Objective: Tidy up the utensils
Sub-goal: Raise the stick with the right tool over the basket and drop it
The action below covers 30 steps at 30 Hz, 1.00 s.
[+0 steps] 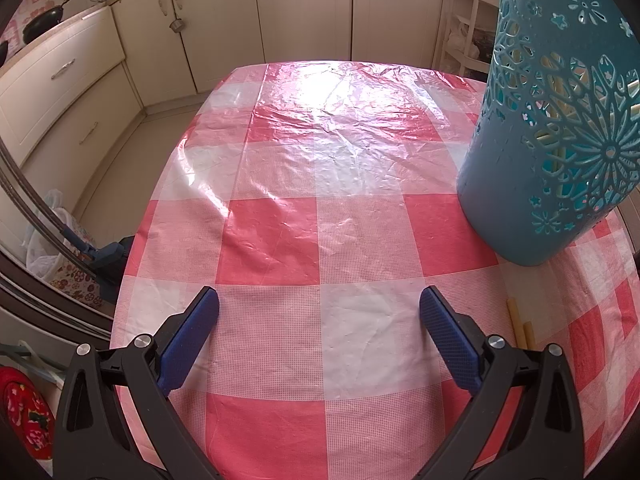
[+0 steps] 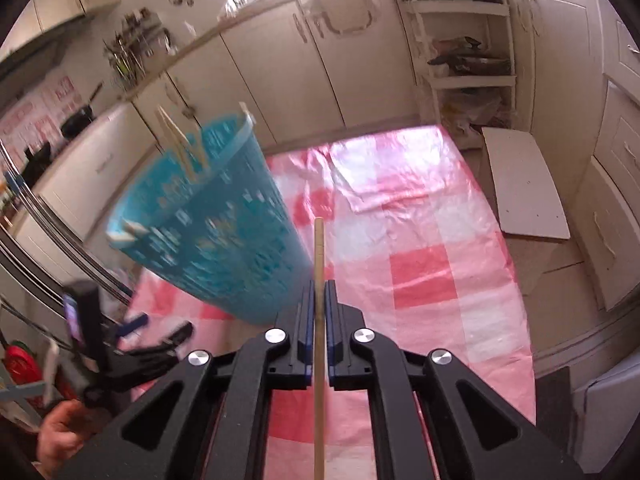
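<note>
Right gripper (image 2: 316,296) clamped on one chopstick (image 2: 319,248), beside teal perforated basket (image 2: 208,224). Left gripper (image 1: 319,308) spread, empty. Two chopsticks (image 1: 520,326) on tablecloth (image 1: 280,220). Next: lift tip over rim, drop in.

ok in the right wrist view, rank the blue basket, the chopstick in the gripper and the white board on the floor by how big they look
1. blue basket, the largest, though it is blurred and near the camera.
2. white board, on the floor beside the table.
3. chopstick, long but very thin, clamped in the right gripper; the smallest by area.
</note>
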### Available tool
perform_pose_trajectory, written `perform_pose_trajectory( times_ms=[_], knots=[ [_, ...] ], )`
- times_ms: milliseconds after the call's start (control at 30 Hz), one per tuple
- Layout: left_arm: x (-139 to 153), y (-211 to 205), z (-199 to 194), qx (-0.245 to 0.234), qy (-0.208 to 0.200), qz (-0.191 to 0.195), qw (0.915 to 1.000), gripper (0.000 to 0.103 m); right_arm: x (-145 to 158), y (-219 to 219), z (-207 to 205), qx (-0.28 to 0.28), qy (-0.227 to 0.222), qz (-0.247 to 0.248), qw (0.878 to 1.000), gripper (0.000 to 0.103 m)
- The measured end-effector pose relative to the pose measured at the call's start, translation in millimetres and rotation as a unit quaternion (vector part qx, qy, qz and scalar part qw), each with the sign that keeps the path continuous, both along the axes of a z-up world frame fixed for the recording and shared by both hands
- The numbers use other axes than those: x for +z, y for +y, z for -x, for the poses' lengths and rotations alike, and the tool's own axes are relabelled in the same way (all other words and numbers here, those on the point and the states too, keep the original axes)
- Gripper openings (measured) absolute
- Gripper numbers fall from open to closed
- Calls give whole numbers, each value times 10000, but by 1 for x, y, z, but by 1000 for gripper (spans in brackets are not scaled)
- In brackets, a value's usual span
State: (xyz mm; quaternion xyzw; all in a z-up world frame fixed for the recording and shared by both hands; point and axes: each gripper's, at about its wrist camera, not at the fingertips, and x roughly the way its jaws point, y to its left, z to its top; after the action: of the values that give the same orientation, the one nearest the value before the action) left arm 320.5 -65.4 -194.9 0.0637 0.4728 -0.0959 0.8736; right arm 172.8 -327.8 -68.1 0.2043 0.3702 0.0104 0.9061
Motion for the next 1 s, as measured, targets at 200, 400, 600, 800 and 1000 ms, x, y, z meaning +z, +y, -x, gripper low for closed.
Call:
perform_pose_trajectory(
  times_ms=[200, 400, 600, 800, 1000],
  knots=[
    [0, 0, 0, 0, 0, -1, 10000, 96, 111, 8, -18, 127, -1600, -536, 9856, 6],
    [0, 0, 0, 0, 1, 0, 10000, 96, 145, 52, -68, -249, -2664, 200, 9633, 6],
    [0, 0, 0, 1, 1, 0, 10000, 96, 96, 66, -109, -478, -2171, 606, 9731, 6],
    [0, 0, 0, 1, 2, -1, 10000, 96, 66, 79, -65, -28, -1902, 926, 9774, 6],
    [0, 0, 0, 1, 1, 0, 10000, 96, 50, 57, 12, -367, -1797, 1242, 9752, 51]
  ],
)
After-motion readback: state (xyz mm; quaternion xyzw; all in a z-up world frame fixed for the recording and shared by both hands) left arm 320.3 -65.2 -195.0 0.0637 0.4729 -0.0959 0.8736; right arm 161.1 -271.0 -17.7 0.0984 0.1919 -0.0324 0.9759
